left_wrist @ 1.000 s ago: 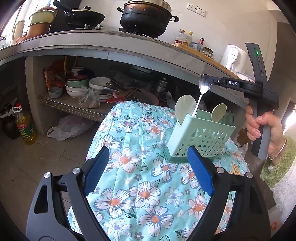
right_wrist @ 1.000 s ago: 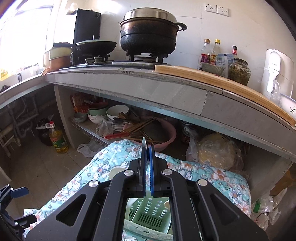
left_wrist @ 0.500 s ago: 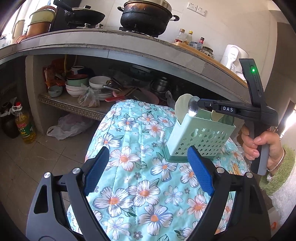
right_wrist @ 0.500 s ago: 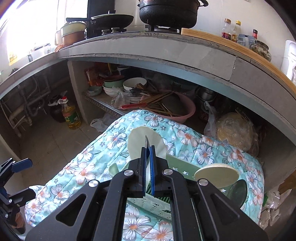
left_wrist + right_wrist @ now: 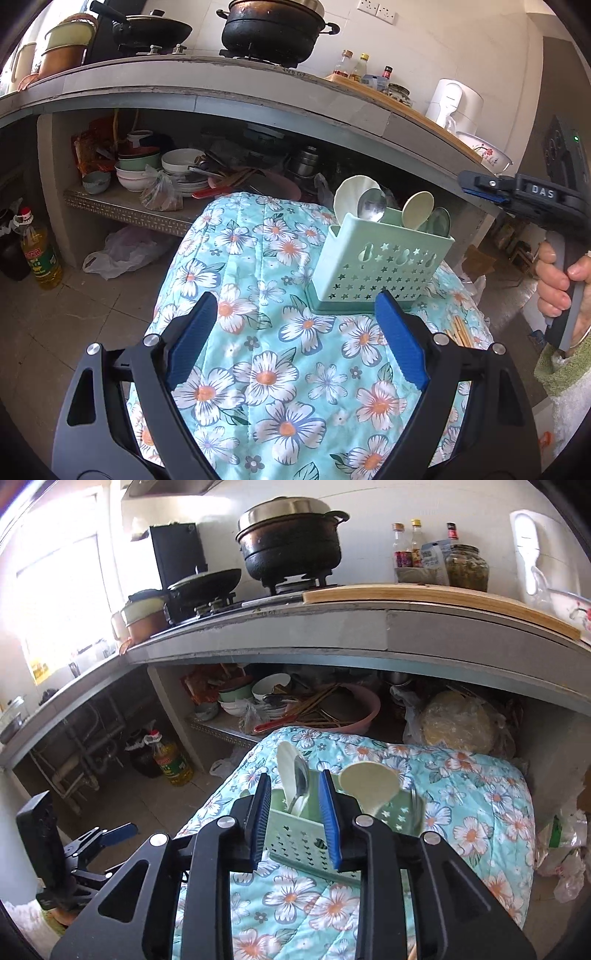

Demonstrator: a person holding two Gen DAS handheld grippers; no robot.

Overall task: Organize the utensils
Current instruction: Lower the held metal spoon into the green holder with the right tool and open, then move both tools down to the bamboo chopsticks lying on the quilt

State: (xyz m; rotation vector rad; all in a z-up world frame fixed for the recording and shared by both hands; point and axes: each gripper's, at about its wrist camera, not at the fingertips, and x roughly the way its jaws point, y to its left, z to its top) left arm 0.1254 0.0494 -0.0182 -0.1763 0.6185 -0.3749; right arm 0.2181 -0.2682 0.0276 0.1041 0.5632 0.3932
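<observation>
Spoon (image 5: pixel 372 205) now dropped in mint, star-pierced caddy (image 5: pixel 380 264), seemingly upright

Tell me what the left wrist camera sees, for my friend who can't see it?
A pale green utensil holder stands on a flowery blue cloth, holding a metal spoon and paler scoops. The left gripper is open and empty in front of it. At the right edge a hand holds the right gripper, which has just been opening, with nothing between its jaws.
</observation>
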